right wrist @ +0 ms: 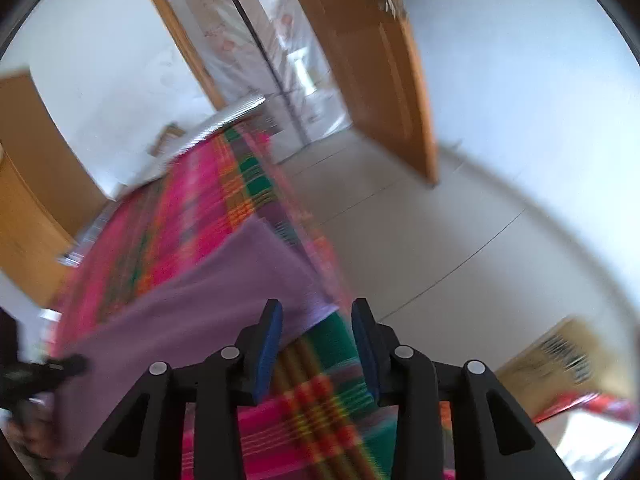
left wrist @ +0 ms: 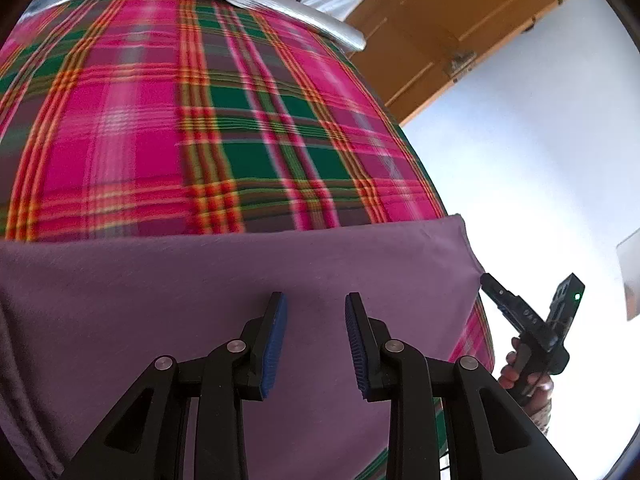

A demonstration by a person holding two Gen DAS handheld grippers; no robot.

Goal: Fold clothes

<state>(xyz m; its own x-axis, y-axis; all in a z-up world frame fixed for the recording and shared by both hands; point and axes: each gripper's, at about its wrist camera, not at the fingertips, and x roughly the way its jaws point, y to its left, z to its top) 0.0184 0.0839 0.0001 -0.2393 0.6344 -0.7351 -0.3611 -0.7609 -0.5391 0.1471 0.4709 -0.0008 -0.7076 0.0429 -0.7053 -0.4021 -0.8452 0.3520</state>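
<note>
A purple cloth (left wrist: 248,280) lies flat on a bed with a bright plaid cover (left wrist: 200,120). Its far edge runs straight across the cover, and its right corner sits at the side of the bed. The cloth looks smooth. I cannot tell how many layers it has, so it may be spread out and waiting for a fold, or it may be folded over once or more.

The left gripper (left wrist: 316,344) hangs just over the cloth, near its near side. Its two blue fingers are wide apart and hold nothing. I cannot tell if they touch the cloth.

The right gripper (right wrist: 316,348) is off by the right corner of the cloth, over the cover. Its fingers are wide apart too, and nothing is between them. That picture is blurry. In the left view, the right gripper's tip sits just beside the cloth's right edge.

Any next fold needs both grippers to pinch an edge of the cloth, one at each side, and lift it evenly.
</note>
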